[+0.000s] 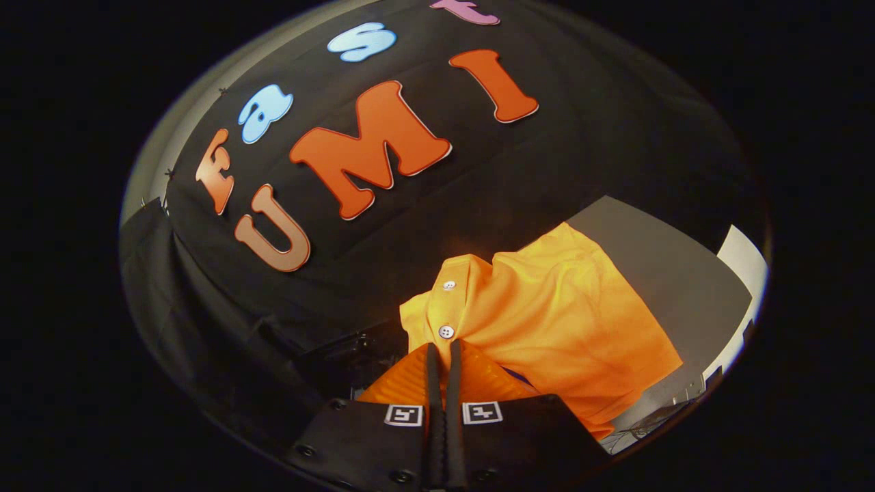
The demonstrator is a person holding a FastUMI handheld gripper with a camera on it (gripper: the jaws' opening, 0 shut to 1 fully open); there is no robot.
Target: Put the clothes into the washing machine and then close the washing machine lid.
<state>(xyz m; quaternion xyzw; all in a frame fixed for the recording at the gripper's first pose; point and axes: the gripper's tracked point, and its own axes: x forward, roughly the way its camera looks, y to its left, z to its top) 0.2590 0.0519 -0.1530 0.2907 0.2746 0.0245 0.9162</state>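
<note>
The orange shirt (547,321) hangs from my gripper (443,350), bunched just ahead of my fingertips and spreading away beyond them to one side. Its buttoned front faces me: two white buttons (446,331) sit one above the other along the placket, the lower one right at the tips of my fingers (432,383). My two fingers are clenched together with only a thin line between them, and a fold of the shirt is pinched in that line, so both are pressing on the cloth. The fabric is creased and gathered where I hold it and falls smoother farther out.

Behind the shirt a grey panel (656,273) slopes away, with a pale, bright strip (742,263) at its far end. Below the shirt's hem I can make out some thin dark wires (642,427), too small to tell more. The booth's black cloth wall (581,137) rises beyond everything.
</note>
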